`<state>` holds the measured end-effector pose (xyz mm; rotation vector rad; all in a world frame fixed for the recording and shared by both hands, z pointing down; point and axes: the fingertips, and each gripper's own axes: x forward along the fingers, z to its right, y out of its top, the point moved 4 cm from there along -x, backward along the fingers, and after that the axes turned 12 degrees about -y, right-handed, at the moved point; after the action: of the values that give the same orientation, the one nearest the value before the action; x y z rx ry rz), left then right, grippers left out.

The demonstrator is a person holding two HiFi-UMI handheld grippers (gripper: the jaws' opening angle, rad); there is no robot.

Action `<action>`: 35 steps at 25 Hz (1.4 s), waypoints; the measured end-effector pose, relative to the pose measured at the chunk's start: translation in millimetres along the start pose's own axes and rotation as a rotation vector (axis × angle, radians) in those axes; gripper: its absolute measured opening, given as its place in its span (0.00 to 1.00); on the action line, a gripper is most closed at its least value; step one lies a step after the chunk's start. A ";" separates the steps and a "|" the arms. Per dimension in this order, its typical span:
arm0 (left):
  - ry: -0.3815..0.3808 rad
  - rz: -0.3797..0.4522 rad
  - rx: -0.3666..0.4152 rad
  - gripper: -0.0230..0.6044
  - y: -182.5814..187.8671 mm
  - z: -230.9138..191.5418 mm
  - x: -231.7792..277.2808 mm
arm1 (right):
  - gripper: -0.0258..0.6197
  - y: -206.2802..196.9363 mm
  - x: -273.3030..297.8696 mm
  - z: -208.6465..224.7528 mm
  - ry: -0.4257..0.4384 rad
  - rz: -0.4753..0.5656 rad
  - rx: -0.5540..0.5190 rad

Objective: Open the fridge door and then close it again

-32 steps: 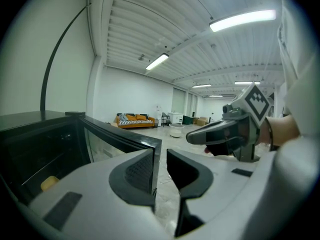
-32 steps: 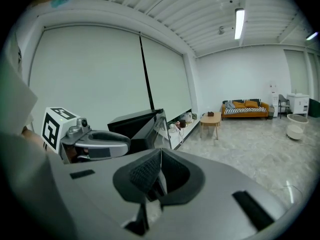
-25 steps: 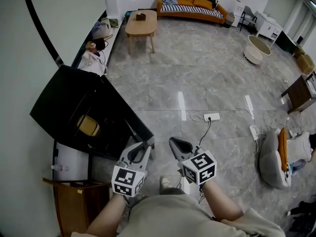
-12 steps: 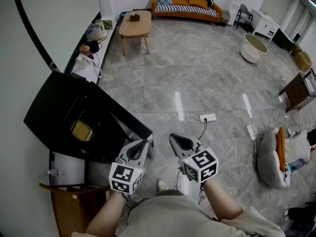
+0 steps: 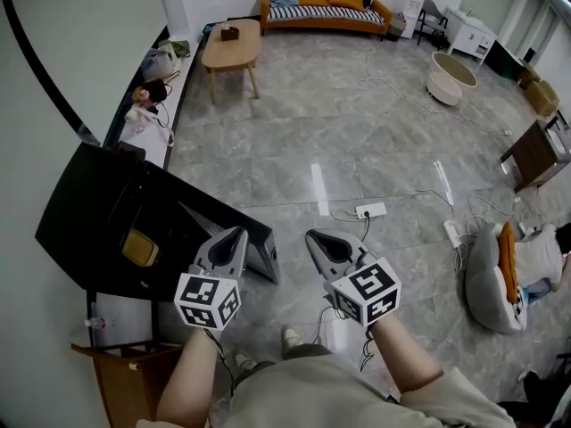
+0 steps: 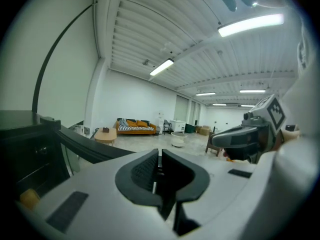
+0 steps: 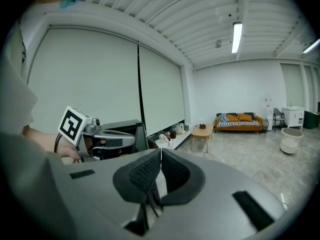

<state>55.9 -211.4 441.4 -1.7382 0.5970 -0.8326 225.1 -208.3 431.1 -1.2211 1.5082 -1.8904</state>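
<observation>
Grey tiled floor (image 5: 357,150) is filling the frame. Black fridge (image 5: 89,212) at left is standing with its door (image 5: 259,252) open. Left gripper (image 5: 234,236), near the door edge, has just been closing its jaws, now together on nothing. Right gripper (image 5: 314,237) at lower centre is sitting pinched together, empty.

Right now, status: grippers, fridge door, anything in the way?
Left gripper just closed, nothing between jaws; right gripper shut, empty. Fridge door standing open, beside left gripper. Power strip on floor beyond, apart from door.
</observation>
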 end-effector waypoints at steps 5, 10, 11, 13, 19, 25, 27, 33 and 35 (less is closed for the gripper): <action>0.012 -0.044 0.025 0.07 -0.5 -9.9 18.4 | 0.04 10.4 7.2 8.1 -0.004 0.035 -0.002; 0.032 -0.032 0.031 0.08 -4.7 -5.6 12.6 | 0.04 9.0 11.6 12.0 -0.005 0.036 0.010; 0.040 -0.026 0.025 0.08 -7.3 -5.4 7.1 | 0.04 7.3 12.5 11.0 0.000 0.031 0.012; 0.058 -0.020 0.007 0.08 -12.8 -6.5 -2.7 | 0.04 3.2 14.4 8.9 0.007 0.017 0.013; 0.034 -0.057 -0.029 0.15 -27.8 -6.6 -1.3 | 0.04 -11.2 17.8 4.2 0.002 -0.011 0.028; 0.021 -0.066 -0.012 0.15 -23.6 -8.9 6.5 | 0.04 -11.3 18.7 3.1 0.000 -0.013 0.032; 0.016 -0.067 -0.012 0.15 -22.6 -10.5 10.4 | 0.04 -11.5 19.4 4.1 0.002 -0.016 0.031; 0.006 -0.076 0.004 0.15 -19.3 -12.6 24.9 | 0.04 -11.6 19.5 12.2 -0.003 -0.015 0.031; 0.003 -0.080 0.006 0.15 -17.7 -13.7 29.9 | 0.04 -10.3 19.7 15.7 -0.006 -0.011 0.030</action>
<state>64.0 -236.3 468.1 -1.7647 0.5294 -0.8916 229.8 -228.9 448.3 -1.2228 1.4675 -1.9074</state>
